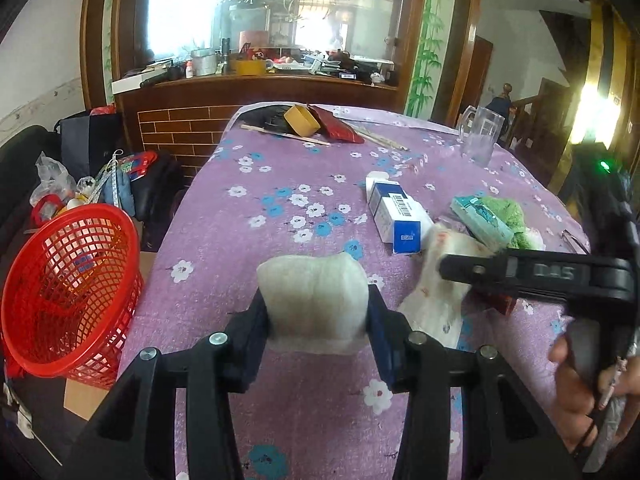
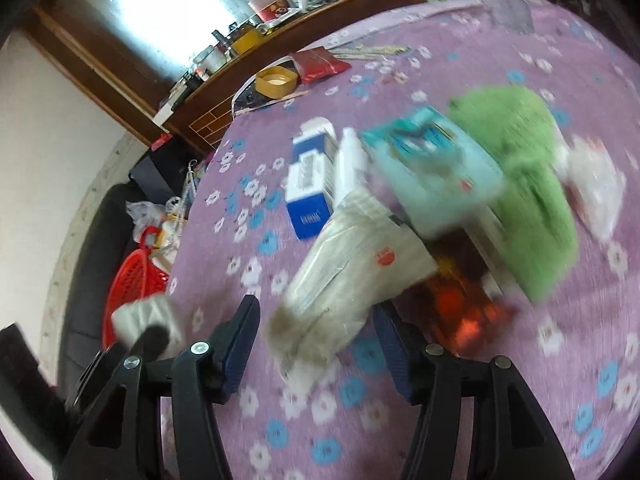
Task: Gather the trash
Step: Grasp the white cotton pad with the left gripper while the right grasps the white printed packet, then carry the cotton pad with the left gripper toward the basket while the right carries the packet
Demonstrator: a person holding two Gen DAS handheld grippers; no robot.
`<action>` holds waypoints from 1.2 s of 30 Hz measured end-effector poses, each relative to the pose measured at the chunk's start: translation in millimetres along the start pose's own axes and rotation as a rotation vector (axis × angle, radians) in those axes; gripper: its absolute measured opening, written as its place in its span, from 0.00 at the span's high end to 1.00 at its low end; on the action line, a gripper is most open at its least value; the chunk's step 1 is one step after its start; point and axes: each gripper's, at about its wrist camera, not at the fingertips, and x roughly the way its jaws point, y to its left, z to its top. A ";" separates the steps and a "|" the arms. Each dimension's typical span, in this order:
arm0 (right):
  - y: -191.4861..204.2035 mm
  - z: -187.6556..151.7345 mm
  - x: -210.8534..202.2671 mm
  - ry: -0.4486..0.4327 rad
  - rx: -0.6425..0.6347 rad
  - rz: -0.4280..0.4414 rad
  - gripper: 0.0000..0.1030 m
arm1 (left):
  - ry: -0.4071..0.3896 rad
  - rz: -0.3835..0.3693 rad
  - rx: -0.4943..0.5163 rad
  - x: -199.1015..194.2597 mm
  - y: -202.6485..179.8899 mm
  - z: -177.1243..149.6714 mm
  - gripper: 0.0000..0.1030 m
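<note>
My left gripper (image 1: 316, 312) is shut on a white foam wad (image 1: 314, 292), held above the purple flowered tablecloth (image 1: 280, 208). A red mesh basket (image 1: 68, 280) stands tilted off the table's left edge. My right gripper (image 2: 316, 344) stands open over a crumpled white plastic wrapper (image 2: 352, 268). The wrapper's near end lies between the fingers, and the pads do not press it. In the left wrist view the right gripper (image 1: 464, 280) reaches in from the right over that wrapper (image 1: 436, 292). In the right wrist view the left gripper's wad (image 2: 148, 316) shows at lower left, before the basket (image 2: 132, 280).
A blue-and-white box (image 1: 396, 212), a teal tissue pack (image 1: 480, 216) and a green cloth (image 1: 508, 216) lie beside the wrapper. A glass mug (image 1: 482, 136), a yellow box (image 1: 302, 120) and a red packet (image 1: 336, 124) sit farther back. Bags crowd the floor on the left.
</note>
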 end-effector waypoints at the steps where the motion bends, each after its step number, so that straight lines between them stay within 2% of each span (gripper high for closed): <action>1: 3.6 1.4 3.4 0.005 -0.021 -0.017 0.38 | 0.001 0.001 -0.005 -0.3 1.0 -1.6 0.57; 6: 28.7 -7.0 20.5 0.026 -0.179 -0.108 0.41 | 0.002 0.013 -0.008 -1.4 2.1 -9.1 0.57; 9: 24.5 -14.0 23.8 0.042 -0.193 -0.054 0.48 | 0.000 0.014 -0.017 -3.0 0.9 -10.8 0.57; 12: 26.9 -21.7 11.0 -0.001 -0.239 -0.058 0.53 | -0.008 0.019 -0.010 -6.1 -3.7 -11.8 0.57; 17: 26.6 -34.3 -28.7 -0.112 -0.281 -0.064 0.53 | -0.026 0.025 0.007 -11.3 -14.5 -12.6 0.57; 25: 19.3 -46.3 -70.9 -0.204 -0.298 -0.093 0.53 | -0.037 0.034 0.052 -12.4 -38.1 -14.4 0.57; 36: 9.2 -53.9 -77.5 -0.189 -0.279 -0.075 0.53 | -0.056 0.084 0.073 -15.4 -45.5 -14.9 0.57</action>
